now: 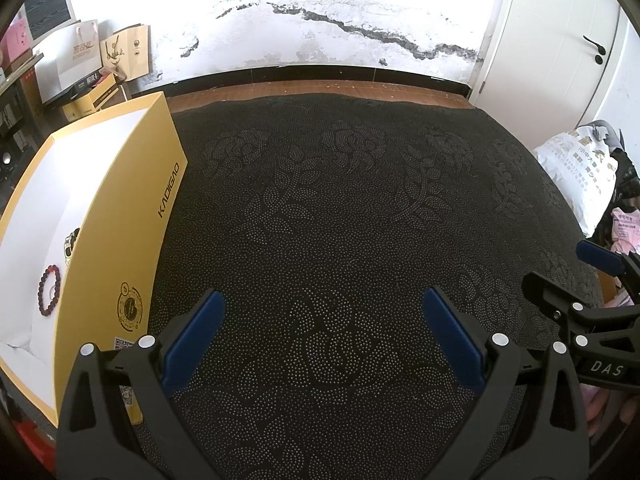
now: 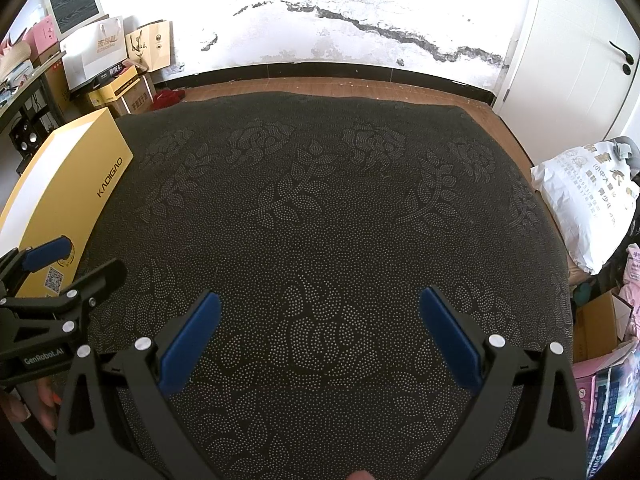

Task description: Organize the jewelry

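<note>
An open yellow box with a white inside stands at the left of the dark patterned table. Inside it lie a dark red bead bracelet and a pale gold-and-white piece of jewelry. My left gripper is open and empty over the table, right of the box. My right gripper is open and empty over the table's middle. The box also shows at the left in the right wrist view. Each gripper shows at the other view's edge.
Paper bags and cartons are stacked on the floor at the back left. A white plastic sack and pink packages lie off the table's right edge. A white door stands at the back right.
</note>
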Motion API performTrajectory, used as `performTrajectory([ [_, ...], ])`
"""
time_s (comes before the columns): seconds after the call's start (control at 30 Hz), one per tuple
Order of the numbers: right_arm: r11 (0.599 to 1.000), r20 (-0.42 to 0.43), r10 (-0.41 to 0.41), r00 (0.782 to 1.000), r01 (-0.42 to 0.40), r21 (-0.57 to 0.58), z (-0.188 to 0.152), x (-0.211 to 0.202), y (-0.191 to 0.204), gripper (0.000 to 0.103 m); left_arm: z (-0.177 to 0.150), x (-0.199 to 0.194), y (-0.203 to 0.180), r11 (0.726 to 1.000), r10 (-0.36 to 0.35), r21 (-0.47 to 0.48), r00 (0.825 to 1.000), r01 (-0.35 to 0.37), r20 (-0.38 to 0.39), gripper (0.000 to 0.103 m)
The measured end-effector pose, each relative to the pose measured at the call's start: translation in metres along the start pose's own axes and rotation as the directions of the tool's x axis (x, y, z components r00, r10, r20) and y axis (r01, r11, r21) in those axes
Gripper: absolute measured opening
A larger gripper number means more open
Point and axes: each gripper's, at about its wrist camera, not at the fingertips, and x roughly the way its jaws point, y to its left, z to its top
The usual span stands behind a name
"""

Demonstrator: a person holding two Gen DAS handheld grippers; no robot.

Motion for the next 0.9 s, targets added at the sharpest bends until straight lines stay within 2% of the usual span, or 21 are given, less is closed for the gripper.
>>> performTrajectory([
  [0.9,1.000,0.000,0.000,1.000,0.000,-0.002,0.0003,-0.0002,-0.0006,0.096,0.0001,0.0013,0.0010,1.000,-0.015,0.003,1.000,0.015,-0.020,0.097],
])
